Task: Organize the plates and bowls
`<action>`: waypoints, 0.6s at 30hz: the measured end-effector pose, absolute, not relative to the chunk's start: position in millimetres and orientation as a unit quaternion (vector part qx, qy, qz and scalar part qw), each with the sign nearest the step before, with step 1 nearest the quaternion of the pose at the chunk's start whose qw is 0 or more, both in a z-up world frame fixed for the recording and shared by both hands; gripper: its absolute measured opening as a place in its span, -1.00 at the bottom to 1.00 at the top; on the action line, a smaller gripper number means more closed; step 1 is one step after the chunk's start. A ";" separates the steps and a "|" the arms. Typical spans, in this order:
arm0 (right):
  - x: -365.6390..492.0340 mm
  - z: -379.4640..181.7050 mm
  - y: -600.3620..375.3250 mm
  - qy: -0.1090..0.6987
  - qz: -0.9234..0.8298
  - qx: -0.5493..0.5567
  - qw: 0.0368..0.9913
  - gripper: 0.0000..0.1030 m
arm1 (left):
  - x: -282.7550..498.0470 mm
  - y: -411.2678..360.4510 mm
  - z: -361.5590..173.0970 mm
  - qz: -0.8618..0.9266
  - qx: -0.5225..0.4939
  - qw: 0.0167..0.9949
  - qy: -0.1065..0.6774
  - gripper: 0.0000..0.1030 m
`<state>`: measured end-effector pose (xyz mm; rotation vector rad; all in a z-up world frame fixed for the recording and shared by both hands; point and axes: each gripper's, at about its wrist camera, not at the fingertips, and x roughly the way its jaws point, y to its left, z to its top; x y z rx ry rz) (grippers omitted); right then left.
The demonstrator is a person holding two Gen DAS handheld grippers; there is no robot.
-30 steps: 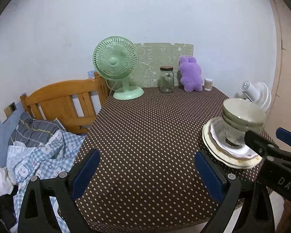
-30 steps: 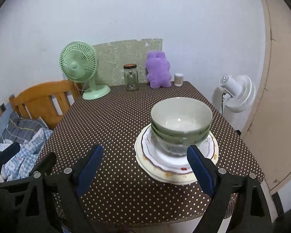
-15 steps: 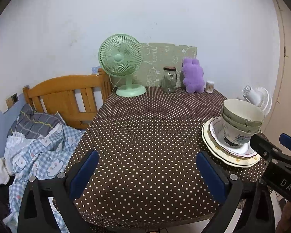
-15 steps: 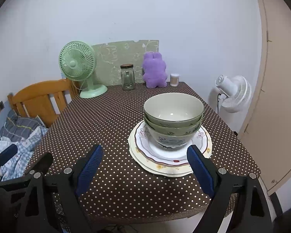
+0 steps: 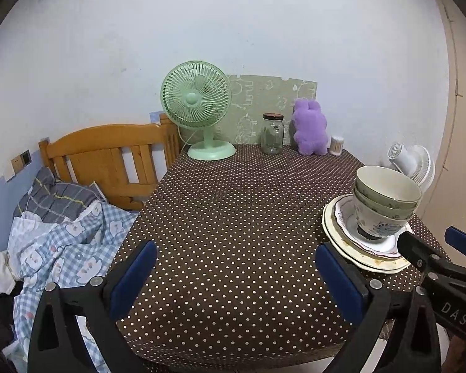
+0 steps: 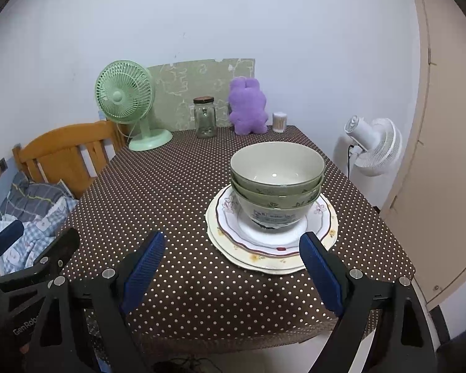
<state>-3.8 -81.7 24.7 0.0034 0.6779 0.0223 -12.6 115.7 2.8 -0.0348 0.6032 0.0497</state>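
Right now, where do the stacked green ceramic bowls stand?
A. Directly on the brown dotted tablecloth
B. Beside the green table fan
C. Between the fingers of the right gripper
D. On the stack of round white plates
D: the stacked green ceramic bowls sit on the stack of round white plates, and the right gripper is open, short of them and holding nothing.

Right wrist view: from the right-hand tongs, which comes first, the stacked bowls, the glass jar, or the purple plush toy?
1. Stacked bowls: nearest, on the plates just ahead of the right tongs, slightly right.
2. Glass jar and purple plush toy: both at the table's far edge by the wall, jar left of the toy; too close to rank.
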 end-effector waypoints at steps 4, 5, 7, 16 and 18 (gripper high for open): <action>-2.4 22.7 -84.0 0.338 0.010 0.006 0.941 0.75 | -13.8 113.9 2.0 0.022 -0.015 0.954 0.299 0.99; -2.3 22.1 -84.2 0.339 0.010 0.006 0.941 0.75 | -14.0 113.8 2.4 0.023 -0.015 0.954 0.299 0.99; -2.5 22.0 -84.7 0.338 0.011 0.007 0.941 0.75 | -14.6 113.7 3.3 0.023 -0.015 0.954 0.297 0.99; -6.1 22.2 -86.9 0.341 0.011 0.005 0.940 0.75 | -15.3 111.8 3.6 0.024 -0.020 0.954 0.299 0.99; -6.9 22.3 -87.5 0.341 0.010 0.005 0.940 0.75 | -16.0 111.6 3.8 0.023 -0.021 0.954 0.299 0.99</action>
